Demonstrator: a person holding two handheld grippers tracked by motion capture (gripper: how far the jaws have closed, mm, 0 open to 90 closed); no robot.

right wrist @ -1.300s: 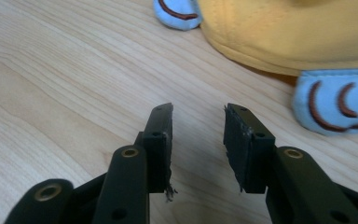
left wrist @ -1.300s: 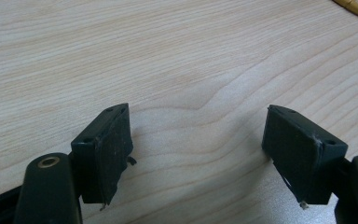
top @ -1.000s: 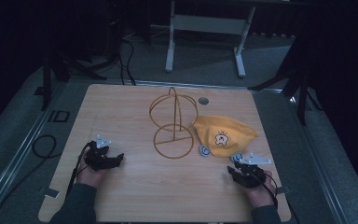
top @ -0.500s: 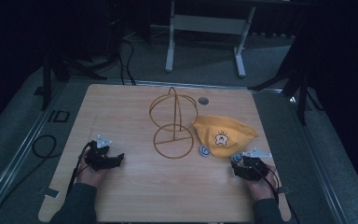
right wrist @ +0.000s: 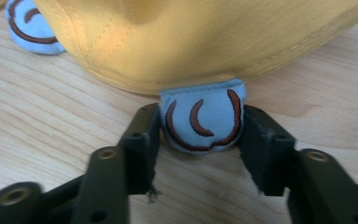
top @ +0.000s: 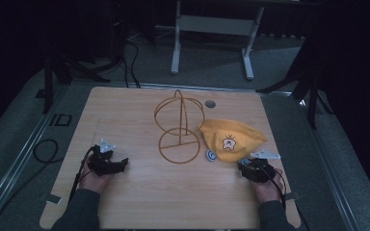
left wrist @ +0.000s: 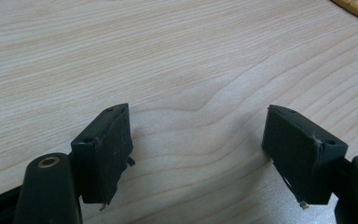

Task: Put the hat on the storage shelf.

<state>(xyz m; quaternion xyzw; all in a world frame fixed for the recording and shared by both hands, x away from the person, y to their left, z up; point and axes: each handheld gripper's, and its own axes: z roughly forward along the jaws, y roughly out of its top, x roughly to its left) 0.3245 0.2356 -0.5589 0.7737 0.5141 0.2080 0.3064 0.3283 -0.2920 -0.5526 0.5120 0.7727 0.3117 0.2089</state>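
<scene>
- The pale wood-grain table [top: 139, 202] lay mostly bare in front of me, and its smooth top worried me: cloth would slide on it rather than bunch if I pushed instead of pinched.
- The yellow fabric cap with a small cartoon patch [top: 231, 139] sat right of centre, its left edge just beside the thin gold wire stand made of hoops on a ring base [top: 179, 129]. I judged that dragging the cap leftward could snag a hoop and tip the light stand.
- My left gripper [left wrist: 198, 140] hovered over bare wood near the table's front left, jaws spread wide and holding nothing. The stand's ring was near it, so a careless sweep to the right could knock the base.
- My right gripper [right wrist: 198, 140] sat at the cap's near edge, jaws flanking the light-blue ear-shaped tab with dark red stitched curves [right wrist: 203, 119]. They looked touching or almost touching it; I could not tell if they truly pinched. A shallow bite on that small tab could slip off on lifting.
- A second blue tab [right wrist: 30, 25] poked out farther left, untouched.
</scene>
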